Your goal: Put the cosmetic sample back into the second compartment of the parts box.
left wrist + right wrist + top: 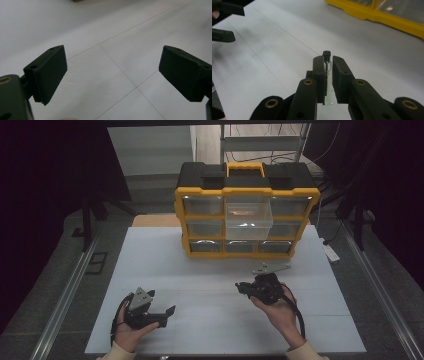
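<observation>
In the right gripper view a small clear glass vial with a black cap is clamped between the two black jaws of my right gripper, cap pointing away from the camera. From above, my right gripper is held over the white table at centre right, a little in front of the yellow and black drawer organizer. One clear drawer in the organizer's middle column is pulled out. My left gripper rests low at the front left, jaws wide apart with nothing between them; its fingers frame bare table.
The white table has faint grid lines. Its front edge lies just behind my hands. Dark floor and metal rails run along both sides, and a shelf with cables stands behind the organizer.
</observation>
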`<state>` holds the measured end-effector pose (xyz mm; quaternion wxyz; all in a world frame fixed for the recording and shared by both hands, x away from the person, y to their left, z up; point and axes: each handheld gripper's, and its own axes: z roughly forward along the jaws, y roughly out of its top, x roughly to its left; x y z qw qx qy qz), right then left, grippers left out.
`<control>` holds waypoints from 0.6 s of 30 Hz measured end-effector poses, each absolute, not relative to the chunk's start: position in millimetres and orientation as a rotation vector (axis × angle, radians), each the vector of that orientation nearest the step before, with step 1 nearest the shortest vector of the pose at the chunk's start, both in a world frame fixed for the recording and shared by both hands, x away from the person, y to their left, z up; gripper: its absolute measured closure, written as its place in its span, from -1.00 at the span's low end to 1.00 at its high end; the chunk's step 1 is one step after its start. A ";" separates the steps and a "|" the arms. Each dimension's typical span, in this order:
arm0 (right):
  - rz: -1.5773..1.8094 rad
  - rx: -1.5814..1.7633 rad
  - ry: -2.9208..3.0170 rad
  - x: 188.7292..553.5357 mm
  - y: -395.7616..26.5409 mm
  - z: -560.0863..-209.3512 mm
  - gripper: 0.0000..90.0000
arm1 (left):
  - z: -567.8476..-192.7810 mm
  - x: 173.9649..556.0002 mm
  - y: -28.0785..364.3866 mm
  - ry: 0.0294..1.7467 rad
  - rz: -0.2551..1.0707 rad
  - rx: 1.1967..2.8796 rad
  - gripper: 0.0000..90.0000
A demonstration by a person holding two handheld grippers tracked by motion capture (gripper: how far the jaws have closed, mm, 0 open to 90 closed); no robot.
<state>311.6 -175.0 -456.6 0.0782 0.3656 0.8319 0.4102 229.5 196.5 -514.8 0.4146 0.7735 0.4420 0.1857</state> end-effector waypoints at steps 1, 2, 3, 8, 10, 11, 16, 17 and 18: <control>1.228 1.095 2.491 311.6 -175.0 -456.6 0.81 | -514.8 229.5 196.5 1.111 0.467 1.943 -0.81; 1.235 1.101 2.483 310.5 -179.3 -455.5 0.81 | -514.5 229.7 195.6 1.107 0.467 1.946 -0.81; 1.240 1.109 2.479 309.3 -183.8 -454.7 0.81 | -514.5 229.7 194.4 1.103 0.470 1.950 -0.81; 1.269 1.148 2.444 306.4 -205.7 -455.6 0.81 | -514.5 230.4 193.1 1.105 0.479 1.951 -0.81; 1.281 1.155 2.434 307.2 -210.3 -454.2 0.81 | -515.0 231.2 193.1 1.110 0.484 1.951 -0.81; 1.286 1.153 2.432 307.2 -211.7 -453.4 0.81 | -515.2 231.6 193.1 1.109 0.488 1.952 -0.81; 1.315 1.138 2.418 306.7 -217.3 -449.4 0.81 | -515.1 232.0 194.2 1.119 0.508 1.945 -0.81; 1.333 1.138 2.414 307.0 -219.0 -447.7 0.81 | -514.8 231.8 194.5 1.121 0.508 1.940 -0.81; 1.344 1.138 2.410 306.9 -220.4 -446.1 0.81 | -514.5 231.7 194.9 1.120 0.511 1.939 -0.81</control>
